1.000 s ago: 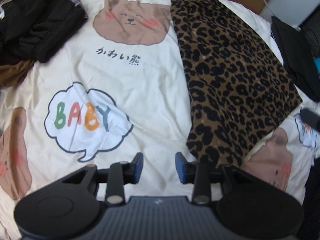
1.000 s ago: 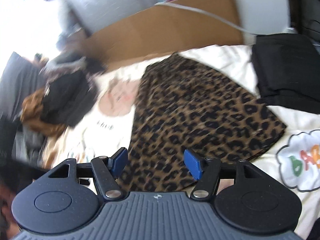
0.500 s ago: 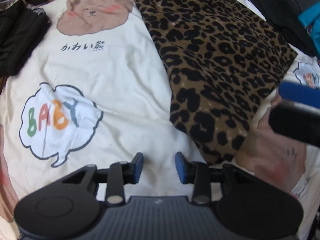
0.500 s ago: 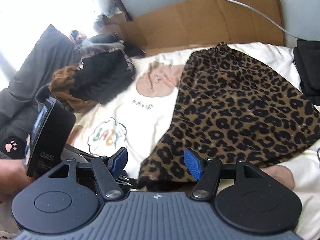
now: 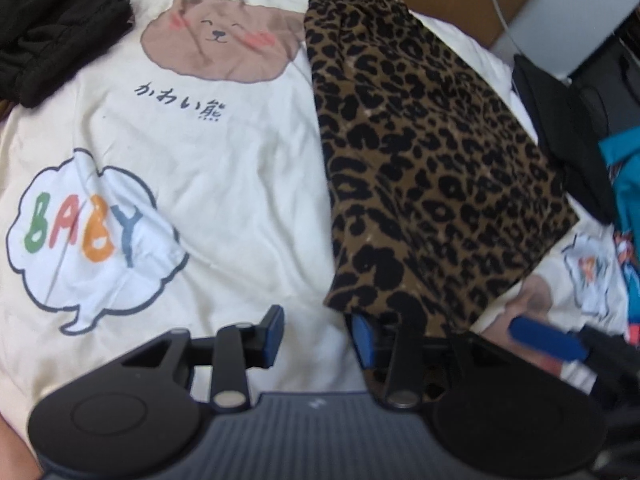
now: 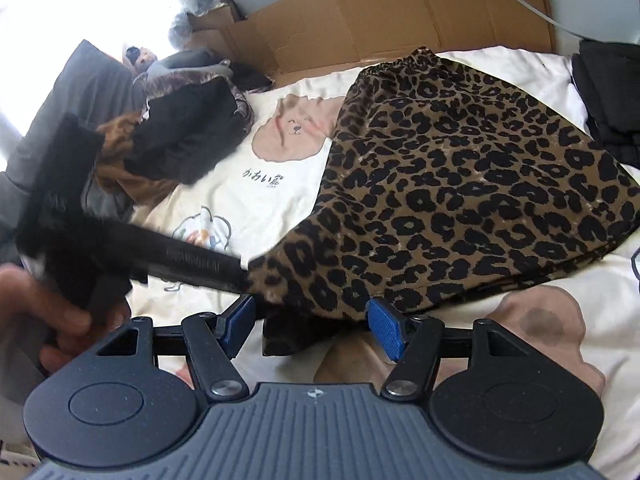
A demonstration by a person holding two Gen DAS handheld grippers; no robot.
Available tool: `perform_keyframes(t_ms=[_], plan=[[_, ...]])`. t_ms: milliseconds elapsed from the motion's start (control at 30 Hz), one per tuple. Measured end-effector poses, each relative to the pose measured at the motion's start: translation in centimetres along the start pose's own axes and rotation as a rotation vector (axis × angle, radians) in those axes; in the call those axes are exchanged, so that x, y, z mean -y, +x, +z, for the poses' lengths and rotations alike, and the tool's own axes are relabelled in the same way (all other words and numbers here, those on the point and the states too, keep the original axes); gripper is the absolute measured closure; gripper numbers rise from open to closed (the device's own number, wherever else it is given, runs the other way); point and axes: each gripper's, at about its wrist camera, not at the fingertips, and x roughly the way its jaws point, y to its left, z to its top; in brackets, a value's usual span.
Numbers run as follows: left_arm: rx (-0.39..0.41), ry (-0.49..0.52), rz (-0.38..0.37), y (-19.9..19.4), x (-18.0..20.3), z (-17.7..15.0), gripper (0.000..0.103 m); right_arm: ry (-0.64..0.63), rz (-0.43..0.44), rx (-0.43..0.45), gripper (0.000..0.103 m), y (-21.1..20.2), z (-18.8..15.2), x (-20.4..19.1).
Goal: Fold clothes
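Observation:
A leopard-print skirt (image 5: 432, 168) lies flat on the cream bed sheet (image 5: 224, 184), its waistband at the far end. My left gripper (image 5: 318, 336) is open at the skirt's near left corner; the hem drapes over its right finger and only sheet shows in the gap. My right gripper (image 6: 310, 324) is open at the same near hem (image 6: 320, 296), and the cloth edge lies between its blue pads without being pressed. In the right wrist view the left gripper (image 6: 192, 264) is a black bar touching the skirt's corner. One blue finger of the right gripper (image 5: 544, 338) shows in the left wrist view.
A heap of dark and brown clothes (image 6: 180, 140) sits at the sheet's far left. A folded black garment (image 5: 560, 128) and something teal (image 5: 628, 184) lie on the right. Flattened cardboard (image 6: 360, 20) stands behind the bed. A person's hand (image 6: 44, 308) holds the left gripper.
Both grippers have come down and in toward the skirt's near hem. The hem corner now lies over the left gripper's right finger, and the hem sits between the right gripper's fingers.

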Motion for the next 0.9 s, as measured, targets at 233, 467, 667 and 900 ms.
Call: perform_keyframes(t_ms=[233, 467, 667, 900], plan=[[0.025, -0.064, -0.084, -1.2, 0.3, 1.3, 0.062, -0.111, -0.009, 0.025, 0.032, 0.8, 0.7, -1.7], [0.033, -0.063, -0.104, -1.2, 0.7, 2.2, 0.062, -0.122, -0.057, 0.030, 0.040, 2.4, 1.1, -1.3], [0.024, -0.065, -0.103, -0.8, 0.3, 1.9, 0.060, -0.003, -0.060, 0.047, 0.092, 2.4, 1.6, 1.6], [-0.001, -0.010, -0.100, 0.0, 1.3, 0.6, 0.056, 0.026, -0.039, 0.055, 0.092, 2.5, 1.9, 2.3]])
